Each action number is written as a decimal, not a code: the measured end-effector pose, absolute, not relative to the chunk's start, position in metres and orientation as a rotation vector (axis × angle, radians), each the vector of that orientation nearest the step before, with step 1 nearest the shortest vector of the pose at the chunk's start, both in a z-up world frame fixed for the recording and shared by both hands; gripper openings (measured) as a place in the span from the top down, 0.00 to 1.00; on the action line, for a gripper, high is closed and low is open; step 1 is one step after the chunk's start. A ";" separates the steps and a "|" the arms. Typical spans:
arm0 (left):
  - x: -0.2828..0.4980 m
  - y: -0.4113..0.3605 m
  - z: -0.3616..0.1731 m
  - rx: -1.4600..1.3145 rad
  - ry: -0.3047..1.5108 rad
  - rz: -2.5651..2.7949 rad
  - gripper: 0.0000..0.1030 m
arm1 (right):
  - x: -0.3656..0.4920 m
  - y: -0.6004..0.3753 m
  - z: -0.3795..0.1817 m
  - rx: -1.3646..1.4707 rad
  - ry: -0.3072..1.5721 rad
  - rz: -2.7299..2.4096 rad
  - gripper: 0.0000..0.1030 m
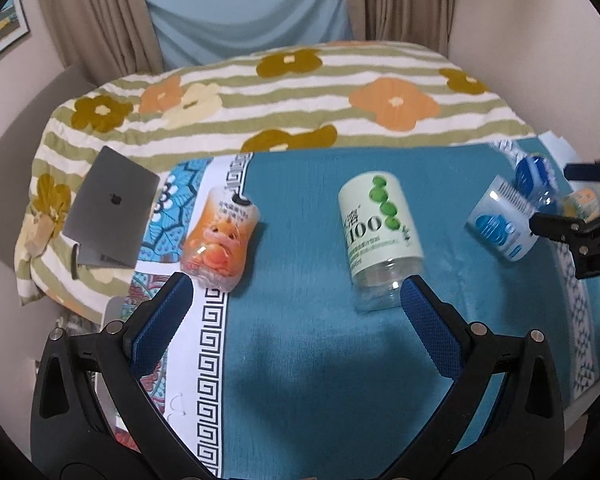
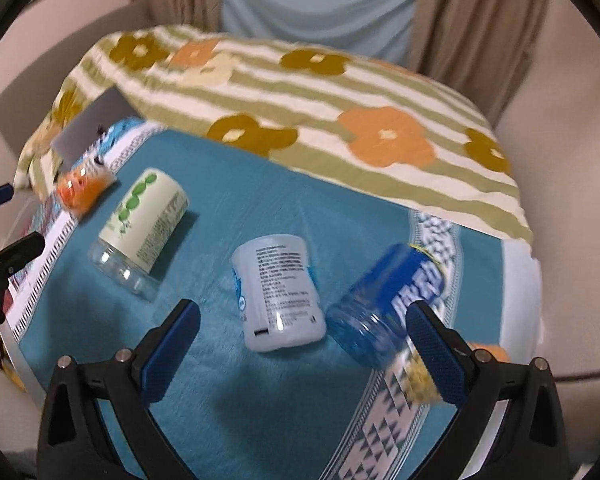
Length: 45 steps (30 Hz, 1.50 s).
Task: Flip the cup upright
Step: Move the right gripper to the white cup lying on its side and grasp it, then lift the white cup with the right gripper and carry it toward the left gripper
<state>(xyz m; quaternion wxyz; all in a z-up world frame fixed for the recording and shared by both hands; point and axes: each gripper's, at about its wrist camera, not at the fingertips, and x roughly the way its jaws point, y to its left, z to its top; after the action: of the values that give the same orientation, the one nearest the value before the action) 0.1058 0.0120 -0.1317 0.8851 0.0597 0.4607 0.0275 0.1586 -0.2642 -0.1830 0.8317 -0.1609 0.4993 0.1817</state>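
Several cups lie on their sides on a teal cloth (image 1: pixel 300 360). A green-labelled clear cup (image 1: pixel 378 226) lies in the middle; it also shows in the right wrist view (image 2: pixel 144 226). An orange cup (image 1: pixel 219 240) lies left. A white and blue cup (image 2: pixel 278 294) lies between my right fingers' line, with a dark blue cup (image 2: pixel 388 300) beside it. My left gripper (image 1: pixel 296 292) is open and empty, just short of the green cup. My right gripper (image 2: pixel 304 324) is open and empty, near the white cup.
A closed grey laptop (image 1: pixel 110 214) lies on a striped flowered quilt (image 1: pixel 300 92) at the left. A small yellow cup (image 2: pixel 416 376) sits behind my right finger. Curtains and a blue sheet hang behind. The cloth's patterned borders run along both sides.
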 end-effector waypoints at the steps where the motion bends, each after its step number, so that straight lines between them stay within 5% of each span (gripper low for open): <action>1: 0.107 0.012 -0.135 0.126 0.966 0.056 0.00 | 0.163 -0.262 -0.187 -0.350 1.073 0.399 0.01; 15: 0.114 0.019 -0.156 0.127 1.004 0.056 0.00 | 0.183 -0.232 -0.239 -0.498 1.204 0.477 0.19; 23: 0.113 0.022 -0.162 0.122 1.013 0.055 0.00 | 0.193 -0.229 -0.251 -0.533 1.247 0.469 0.43; 45: 0.084 0.039 -0.149 0.101 0.995 0.043 0.00 | 0.146 -0.213 -0.219 -0.378 1.320 0.462 0.46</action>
<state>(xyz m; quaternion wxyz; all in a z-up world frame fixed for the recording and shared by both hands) 0.0836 0.0388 -0.1494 0.8774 0.0482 0.4768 0.0208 0.1456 -0.2126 -0.2194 0.7490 -0.1728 0.6037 0.2113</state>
